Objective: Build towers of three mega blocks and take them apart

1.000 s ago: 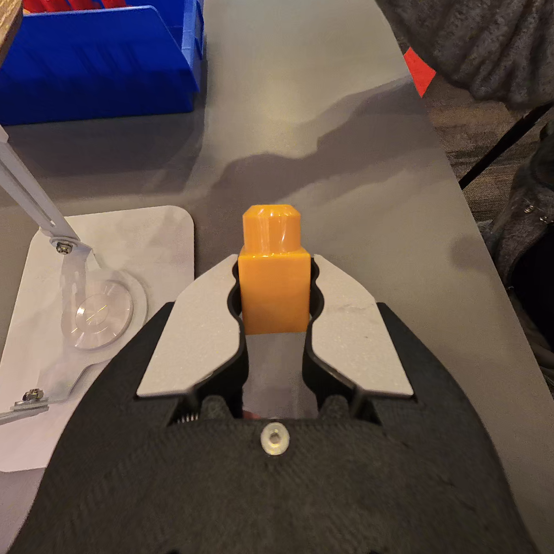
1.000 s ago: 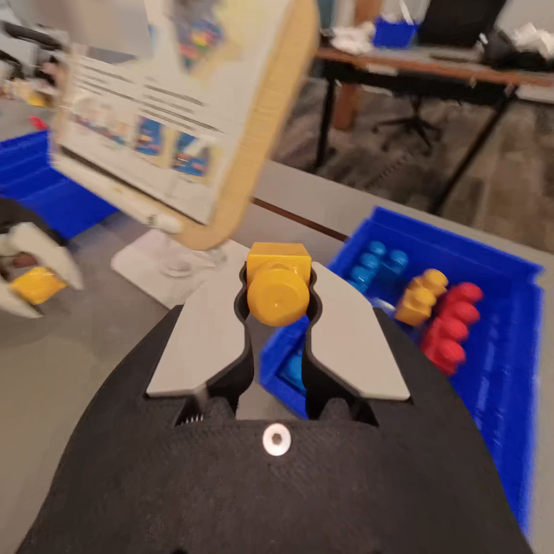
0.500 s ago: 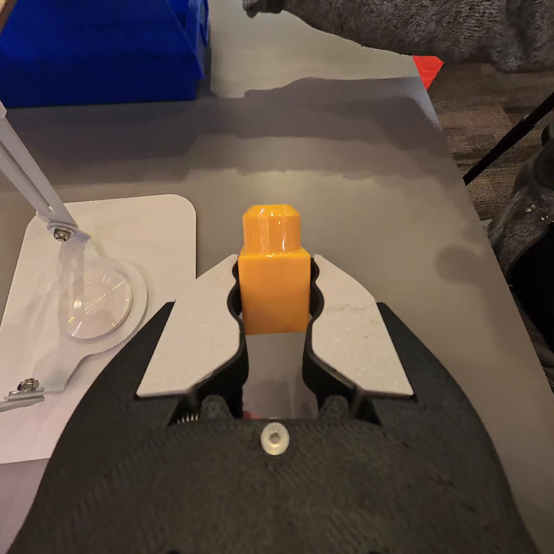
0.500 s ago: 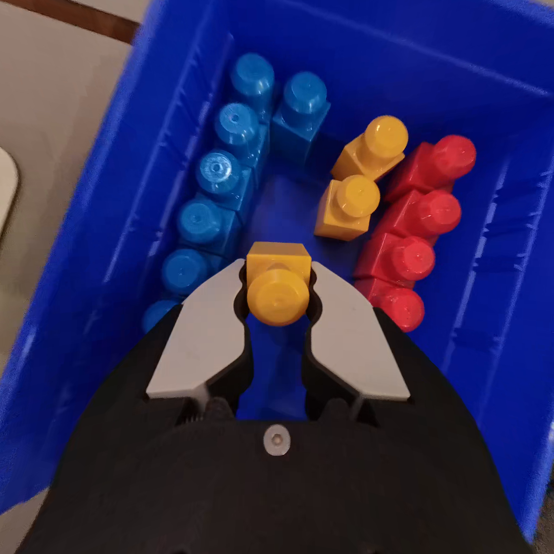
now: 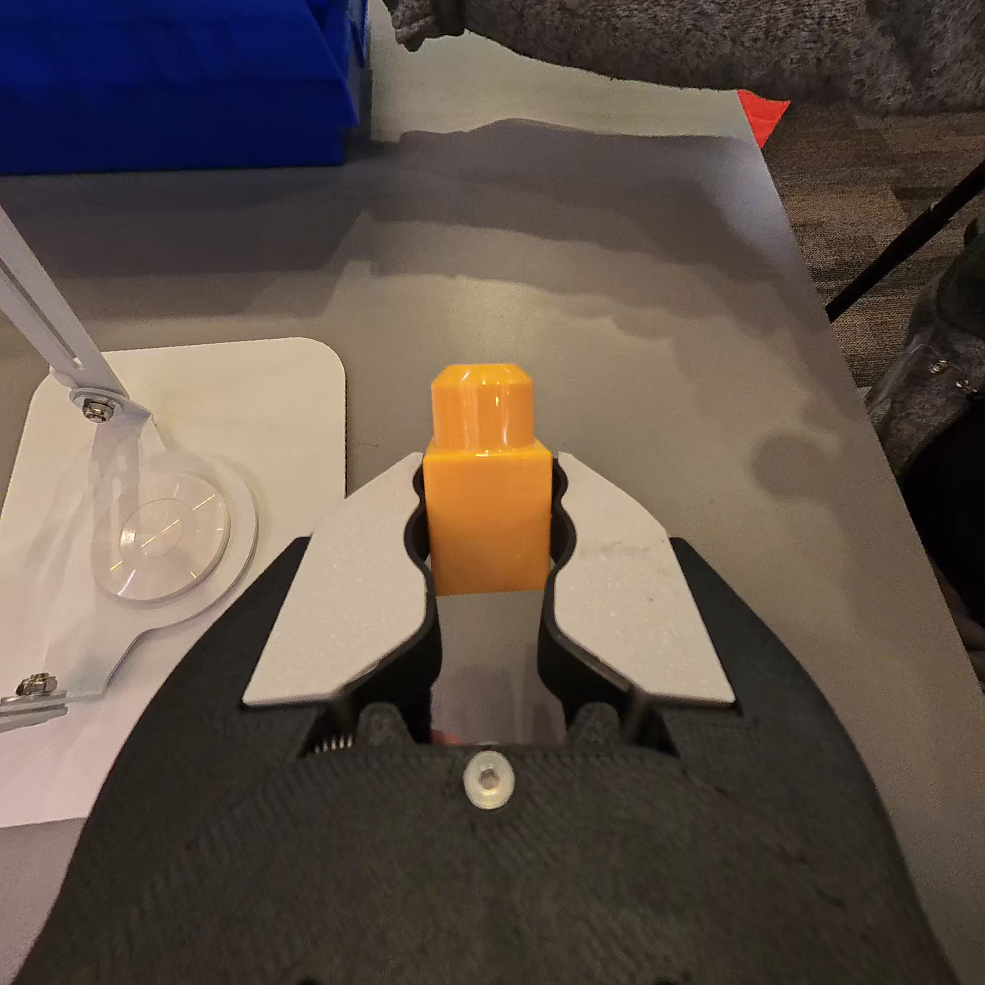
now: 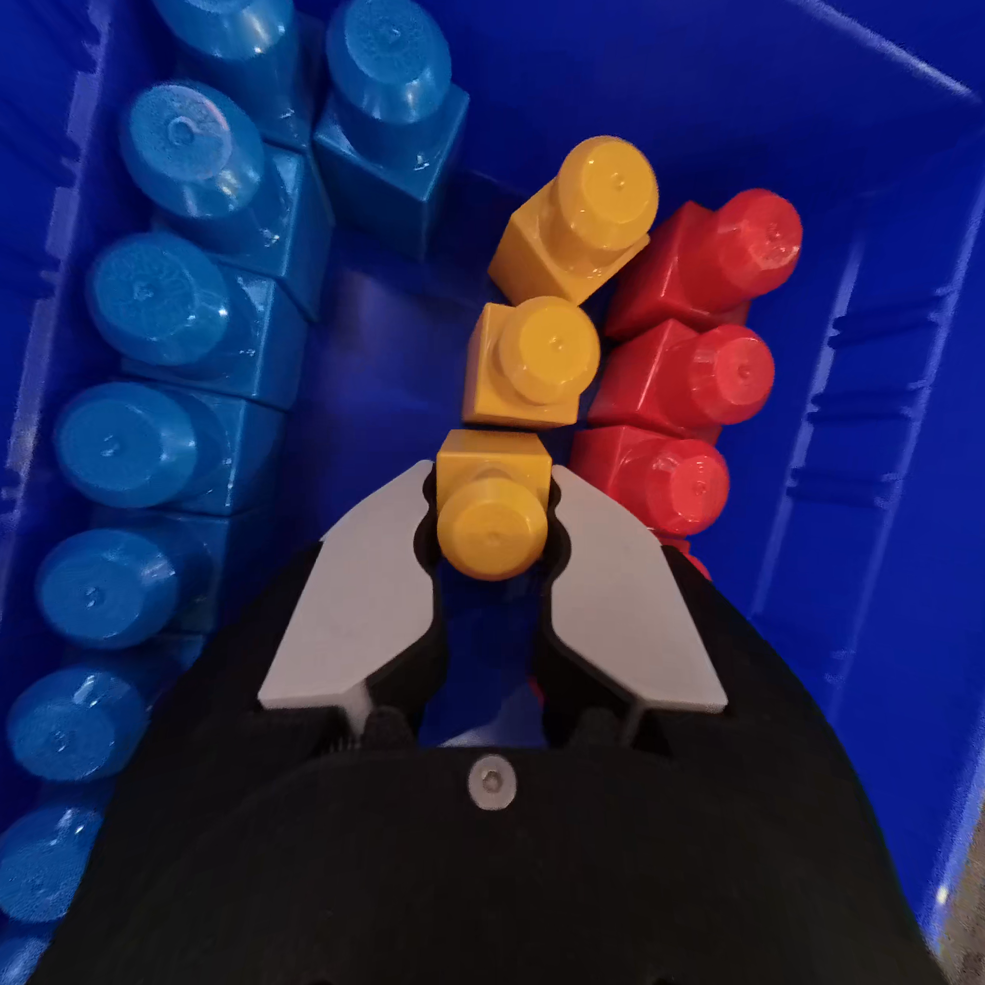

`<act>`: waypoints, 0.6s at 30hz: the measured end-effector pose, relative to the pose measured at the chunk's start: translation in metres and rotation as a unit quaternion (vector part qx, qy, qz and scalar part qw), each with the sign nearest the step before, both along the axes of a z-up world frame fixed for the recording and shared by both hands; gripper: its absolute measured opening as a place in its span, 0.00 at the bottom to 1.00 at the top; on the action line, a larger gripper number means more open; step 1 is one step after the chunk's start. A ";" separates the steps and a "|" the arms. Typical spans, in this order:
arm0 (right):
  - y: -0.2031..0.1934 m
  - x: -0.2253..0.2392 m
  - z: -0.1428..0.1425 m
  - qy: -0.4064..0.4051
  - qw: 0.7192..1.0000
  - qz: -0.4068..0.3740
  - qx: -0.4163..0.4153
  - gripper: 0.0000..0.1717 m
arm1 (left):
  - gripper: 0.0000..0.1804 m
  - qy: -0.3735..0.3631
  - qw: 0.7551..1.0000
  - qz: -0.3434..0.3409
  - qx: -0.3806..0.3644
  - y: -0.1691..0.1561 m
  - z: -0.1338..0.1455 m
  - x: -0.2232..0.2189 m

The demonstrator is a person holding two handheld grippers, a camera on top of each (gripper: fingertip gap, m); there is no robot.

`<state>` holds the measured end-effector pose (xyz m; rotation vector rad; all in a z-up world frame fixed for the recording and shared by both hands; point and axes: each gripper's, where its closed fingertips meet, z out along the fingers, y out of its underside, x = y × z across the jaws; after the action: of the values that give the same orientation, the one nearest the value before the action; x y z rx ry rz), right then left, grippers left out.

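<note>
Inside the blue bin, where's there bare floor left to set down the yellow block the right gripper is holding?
The open strip of bin floor runs between the blue blocks along the left wall and the two yellow blocks in the middle. The right side is crowded: red blocks sit packed against the yellow ones.

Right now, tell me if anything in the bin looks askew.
One thing: the far yellow block leans tilted against the red row, out of line with the yellow block below it. The blue blocks sit in a neat row.
</note>
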<state>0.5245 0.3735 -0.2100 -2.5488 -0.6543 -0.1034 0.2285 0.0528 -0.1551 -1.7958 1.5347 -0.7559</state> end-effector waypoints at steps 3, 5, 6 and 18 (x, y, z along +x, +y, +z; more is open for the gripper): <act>0.002 0.002 -0.001 -0.002 1.000 0.001 -0.005 0.22 | 0.23 0.000 1.000 0.000 0.000 0.000 0.000 0.000; 0.002 -0.001 0.002 0.007 1.000 0.005 -0.002 0.26 | 0.23 0.000 1.000 0.000 -0.001 0.000 0.000 0.000; 0.002 -0.001 0.004 0.011 1.000 0.005 -0.002 0.28 | 0.23 0.000 1.000 0.001 -0.001 0.000 0.000 0.000; -0.097 -0.053 0.144 0.121 0.970 0.131 0.165 0.25 | 0.23 0.001 0.998 0.033 0.062 0.009 0.012 0.006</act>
<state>0.4716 0.2767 -0.0659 -2.0957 -0.7954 0.1728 0.2347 0.0614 -0.1434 -1.7484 1.4825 -0.6135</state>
